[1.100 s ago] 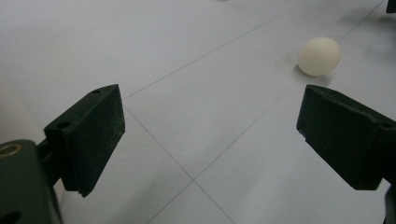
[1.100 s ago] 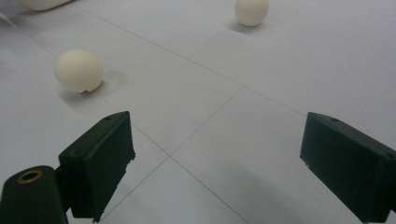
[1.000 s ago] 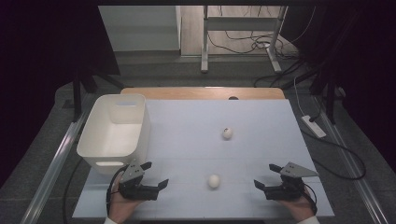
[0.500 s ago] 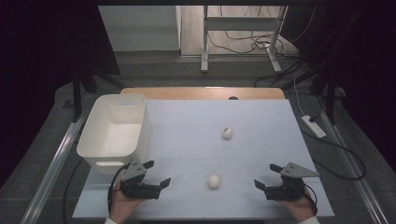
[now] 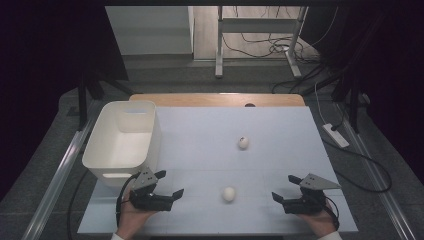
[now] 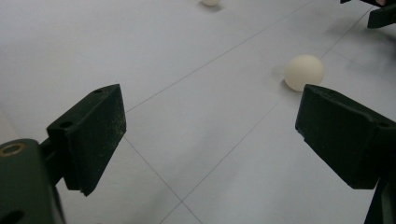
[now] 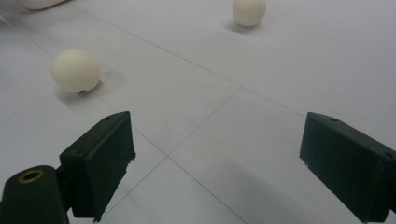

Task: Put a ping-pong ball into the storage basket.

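Two white eggs lie on the pale table top [image 5: 200, 135]. The near egg [image 5: 229, 194] [image 6: 304, 71] [image 7: 75, 70] rests between my two grippers, touched by neither. The far egg [image 5: 243, 143] [image 6: 211, 2] [image 7: 249, 11] lies farther back, right of centre. My left gripper [image 5: 169, 184] [image 6: 210, 116] sits at the front left, open, with its jaws pointing right toward the near egg. My right gripper [image 5: 285, 188] [image 7: 217, 135] sits at the front right, open and pointing left. Neither gripper has anything between its jaws.
A white plastic bin [image 5: 122, 142] [image 7: 37, 3] stands on the table's left side, just behind the left gripper. A wooden strip [image 5: 215, 100] runs along the table's far edge. A power strip [image 5: 336, 135] and cables lie on the floor at right.
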A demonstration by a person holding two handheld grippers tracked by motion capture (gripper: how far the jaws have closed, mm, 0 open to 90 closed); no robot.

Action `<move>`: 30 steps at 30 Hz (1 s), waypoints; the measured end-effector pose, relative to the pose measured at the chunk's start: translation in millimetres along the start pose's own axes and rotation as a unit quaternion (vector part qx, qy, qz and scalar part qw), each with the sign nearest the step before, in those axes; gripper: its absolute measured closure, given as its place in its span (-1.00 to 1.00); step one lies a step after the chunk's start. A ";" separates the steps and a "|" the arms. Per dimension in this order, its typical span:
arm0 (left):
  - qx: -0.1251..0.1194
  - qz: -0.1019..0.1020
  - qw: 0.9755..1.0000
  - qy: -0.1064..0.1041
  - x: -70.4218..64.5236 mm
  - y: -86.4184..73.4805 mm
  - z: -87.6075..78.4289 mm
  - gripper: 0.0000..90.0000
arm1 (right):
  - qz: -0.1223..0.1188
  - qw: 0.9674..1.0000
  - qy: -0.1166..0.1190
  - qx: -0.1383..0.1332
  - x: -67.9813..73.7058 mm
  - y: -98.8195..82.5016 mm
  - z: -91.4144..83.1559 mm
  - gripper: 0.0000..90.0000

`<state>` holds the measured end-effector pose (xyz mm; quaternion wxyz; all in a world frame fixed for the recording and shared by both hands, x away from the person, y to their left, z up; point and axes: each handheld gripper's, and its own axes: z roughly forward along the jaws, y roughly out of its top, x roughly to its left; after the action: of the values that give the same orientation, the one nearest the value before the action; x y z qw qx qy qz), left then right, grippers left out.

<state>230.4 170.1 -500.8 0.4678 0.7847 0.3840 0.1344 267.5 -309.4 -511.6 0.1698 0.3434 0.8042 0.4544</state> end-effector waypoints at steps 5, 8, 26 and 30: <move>-0.001 0.000 1.000 -0.002 -0.5 4.2 -0.2 -0.79 | 0.002 1.000 0.002 -0.001 -0.1 -0.2 0.6 -0.78; -0.004 -0.002 1.000 0.000 -1.0 6.4 0.4 -0.79 | 0.003 1.000 0.003 0.000 -0.4 -0.1 1.1 -0.78; -0.006 -0.002 1.000 -0.009 -4.1 22.3 4.1 -0.79 | 0.002 1.000 0.007 0.001 -0.4 -0.2 2.4 -0.78; -0.004 0.000 1.000 -0.014 -6.1 25.0 6.6 -0.79 | 0.001 1.000 0.007 0.001 -0.3 -0.3 2.5 -0.78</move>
<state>242.0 154.8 -482.4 0.4757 0.7849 0.3767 0.1252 269.1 -308.3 -513.1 0.1638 0.3414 0.8053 0.4563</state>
